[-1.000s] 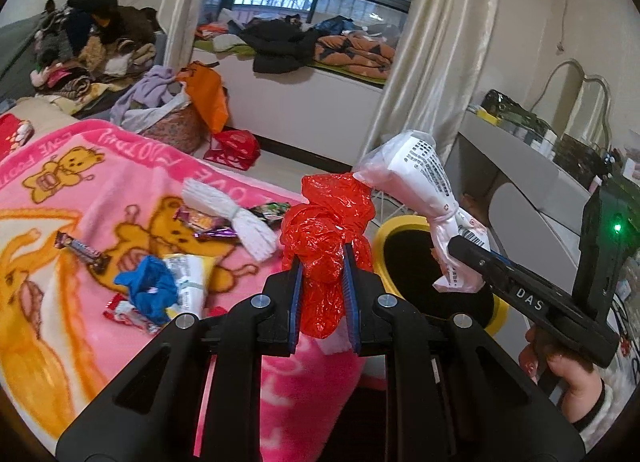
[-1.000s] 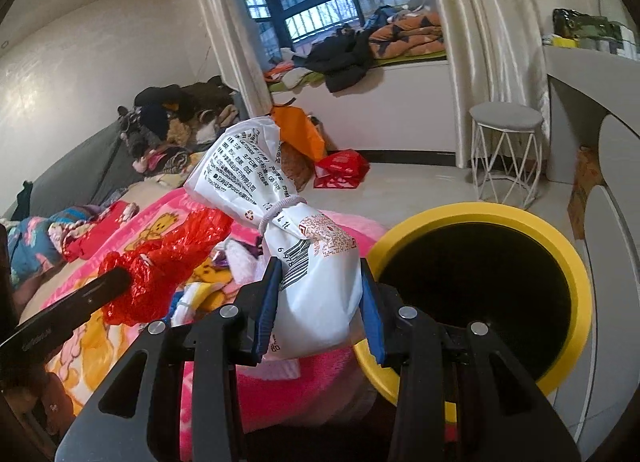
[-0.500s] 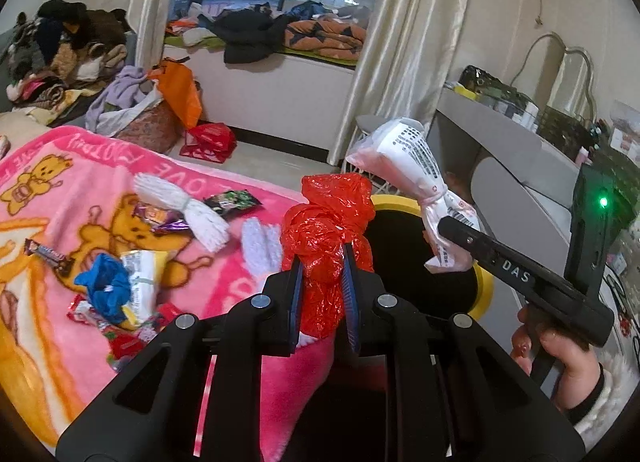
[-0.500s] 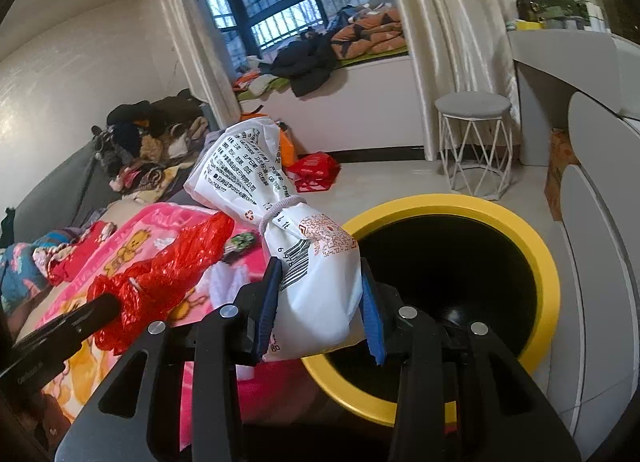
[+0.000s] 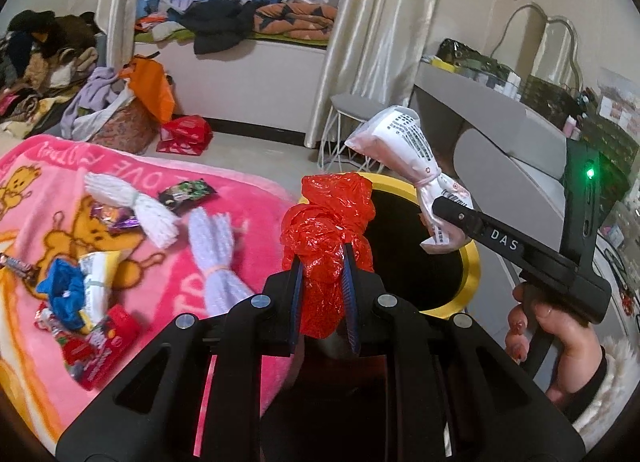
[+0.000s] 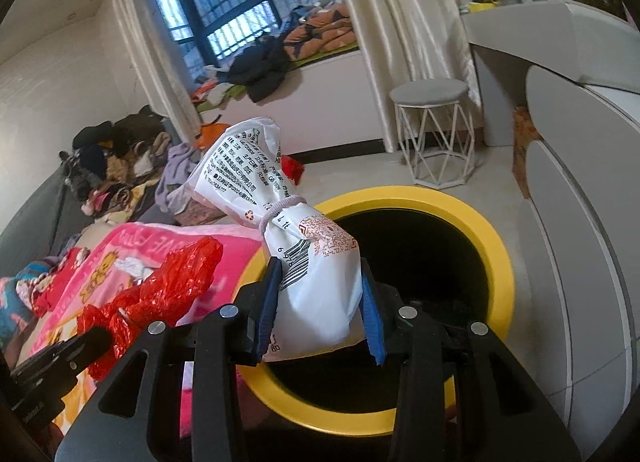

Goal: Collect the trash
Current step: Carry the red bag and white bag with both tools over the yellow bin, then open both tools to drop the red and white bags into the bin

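Observation:
My left gripper [image 5: 322, 258] is shut on a crumpled red plastic bag [image 5: 328, 229], held at the near rim of a round bin with a yellow rim [image 5: 470, 274]. My right gripper [image 6: 318, 286] is shut on a white printed bag tied with a band [image 6: 296, 229], held over the bin's near edge [image 6: 500, 262]. The white bag also shows in the left wrist view [image 5: 416, 165], above the bin opening. The red bag shows at lower left in the right wrist view [image 6: 160, 290].
A pink bear blanket [image 5: 248, 201] carries loose trash: white yarn bundles [image 5: 136, 205], a lilac bundle [image 5: 216, 246], snack wrappers [image 5: 188, 191], a blue scrap [image 5: 60, 294]. A white stool [image 6: 436, 133] and grey curved desk [image 6: 580, 221] stand beyond the bin.
Both grippers have moved right from the blanket toward the bin with their bags. The bin opening now lies closer and larger under the white bag.

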Demonstrator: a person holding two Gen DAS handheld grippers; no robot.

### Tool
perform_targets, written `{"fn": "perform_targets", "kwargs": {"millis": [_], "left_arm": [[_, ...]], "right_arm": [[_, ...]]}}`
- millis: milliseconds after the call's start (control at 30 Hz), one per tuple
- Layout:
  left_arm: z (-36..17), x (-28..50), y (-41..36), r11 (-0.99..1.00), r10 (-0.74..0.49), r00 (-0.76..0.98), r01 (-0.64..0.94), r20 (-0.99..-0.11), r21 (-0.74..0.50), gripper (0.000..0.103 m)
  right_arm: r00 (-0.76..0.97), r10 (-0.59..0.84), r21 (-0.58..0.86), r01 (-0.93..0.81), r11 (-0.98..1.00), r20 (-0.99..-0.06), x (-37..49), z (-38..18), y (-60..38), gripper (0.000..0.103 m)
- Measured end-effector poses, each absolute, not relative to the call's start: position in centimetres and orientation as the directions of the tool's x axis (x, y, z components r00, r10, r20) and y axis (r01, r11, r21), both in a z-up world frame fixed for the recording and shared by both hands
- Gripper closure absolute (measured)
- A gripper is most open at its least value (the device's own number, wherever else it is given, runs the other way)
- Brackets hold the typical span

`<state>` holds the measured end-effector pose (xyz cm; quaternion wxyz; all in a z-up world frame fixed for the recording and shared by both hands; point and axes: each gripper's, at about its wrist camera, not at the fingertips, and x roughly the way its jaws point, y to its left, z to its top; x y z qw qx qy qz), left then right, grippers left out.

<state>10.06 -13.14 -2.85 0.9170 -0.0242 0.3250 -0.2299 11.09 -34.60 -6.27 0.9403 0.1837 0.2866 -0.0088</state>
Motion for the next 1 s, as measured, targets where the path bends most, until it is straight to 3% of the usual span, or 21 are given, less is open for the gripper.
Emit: {"fn": "perform_targets", "kwargs": {"millis": [700, 800, 867, 933, 1000], "left_arm": [[-5.0, 13.8, -18.4, 0.872, -0.453, 0.618, 0.458, -0.643, -0.175, 0.09], [-5.2, 14.5, -18.9, 0.866, -0.466, 0.61, 0.462, -0.641, -0.189, 0.089], [-5.4, 15.3, -18.6, 0.872, -0.462, 0.611, 0.444, -0.642, -0.205, 0.082], [-5.6, 15.8, -18.2, 0.874, -0.468, 0.611, 0.425, -0.639, -0.235, 0.055], [-5.5, 15.8, -17.5, 0.877, -0.471, 0.624, 0.407, -0.624, -0.255, 0.038]], "right_arm": [[0.787, 0.003, 0.371, 0.287, 0.883, -0.617, 11.4, -9.3, -38.8, 0.067], [0.777, 0.009, 0.38, 0.298, 0.876, -0.63, 11.5, -9.8, -39.0, 0.062], [0.774, 0.006, 0.389, 0.312, 0.867, -0.633, 11.5, -9.9, -39.2, 0.054], [0.773, -0.004, 0.394, 0.329, 0.858, -0.635, 11.4, -10.0, -39.6, 0.051], [0.776, -0.011, 0.393, 0.332, 0.857, -0.631, 11.4, -9.9, -39.7, 0.047]]}}
